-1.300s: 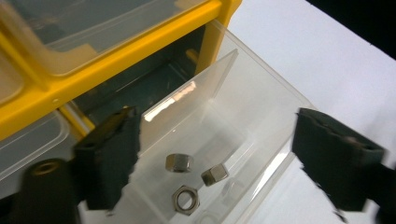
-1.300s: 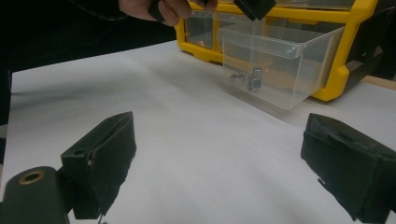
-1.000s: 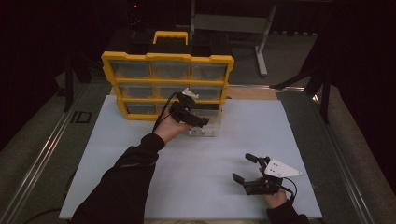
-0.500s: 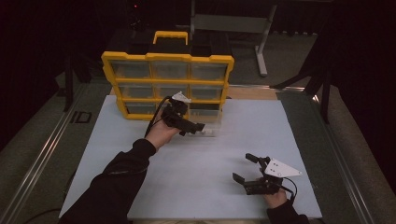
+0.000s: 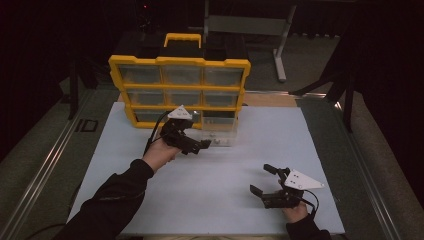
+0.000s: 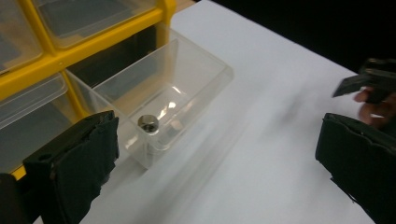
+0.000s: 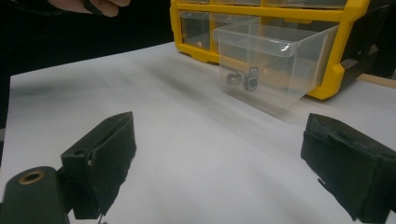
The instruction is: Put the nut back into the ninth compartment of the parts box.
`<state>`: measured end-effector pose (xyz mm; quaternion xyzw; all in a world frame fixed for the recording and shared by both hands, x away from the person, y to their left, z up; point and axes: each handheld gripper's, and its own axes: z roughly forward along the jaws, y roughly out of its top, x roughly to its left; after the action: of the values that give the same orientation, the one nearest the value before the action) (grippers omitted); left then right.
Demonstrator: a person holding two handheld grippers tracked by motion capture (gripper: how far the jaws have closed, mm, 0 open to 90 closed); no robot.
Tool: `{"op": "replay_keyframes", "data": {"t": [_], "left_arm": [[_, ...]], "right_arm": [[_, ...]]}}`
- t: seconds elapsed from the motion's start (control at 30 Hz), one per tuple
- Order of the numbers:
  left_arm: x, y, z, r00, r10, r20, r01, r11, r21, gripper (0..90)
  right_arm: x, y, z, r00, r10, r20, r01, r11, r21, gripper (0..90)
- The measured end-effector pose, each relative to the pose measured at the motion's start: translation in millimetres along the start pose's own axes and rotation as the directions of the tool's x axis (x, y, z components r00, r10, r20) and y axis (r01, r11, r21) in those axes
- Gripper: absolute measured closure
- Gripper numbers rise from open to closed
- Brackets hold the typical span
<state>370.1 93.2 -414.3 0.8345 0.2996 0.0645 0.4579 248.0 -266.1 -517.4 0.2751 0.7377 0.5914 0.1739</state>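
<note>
A yellow organizer (image 5: 180, 61) with clear drawers stands at the back of the white mat. Its lower right drawer (image 5: 219, 131) is pulled out onto the mat. In the left gripper view a small metal nut (image 6: 148, 122) lies in that drawer (image 6: 205, 88). The right gripper view shows two small metal pieces (image 7: 243, 79) inside it. My left gripper (image 5: 196, 142) hovers just left of the drawer's front; its jaws have just been opening and stand open with nothing between them (image 6: 215, 163). My right gripper (image 5: 261, 179) rests open near the front right, empty (image 7: 224, 168).
The white mat (image 5: 215, 200) covers the table between the organizer and the front edge. Metal rails (image 5: 45, 165) run along the left side. A dark table frame (image 5: 280, 30) stands behind the organizer.
My left gripper has drawn back from the drawer's front, toward the person and slightly left. The drawer stays pulled out. The right gripper has not moved.
</note>
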Motion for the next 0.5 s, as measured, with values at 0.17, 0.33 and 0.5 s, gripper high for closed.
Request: {"op": "replay_keyframes", "data": {"t": [0.17,0.33,0.5], "left_arm": [[-2.8,-7.1,-9.4,0.9993,0.027,0.027,-0.026,0.9993,-0.026,0.0],[-3.4,-23.0,-20.8,0.9989,0.040,0.025,-0.039,0.9975,-0.059,0.0],[-5.3,-37.8,-30.1,0.9988,0.047,0.015,-0.046,0.9973,-0.057,0.0]], "right_arm": [[1.2,0.8,0.5,1.0000,-0.007,0.001,0.007,1.000,0.002,10.4],[2.1,1.3,0.9,0.9999,-0.010,0.002,0.010,1.000,0.006,10.3],[2.8,1.6,1.6,0.9999,-0.014,0.002,0.014,1.000,0.009,10.4]]}}
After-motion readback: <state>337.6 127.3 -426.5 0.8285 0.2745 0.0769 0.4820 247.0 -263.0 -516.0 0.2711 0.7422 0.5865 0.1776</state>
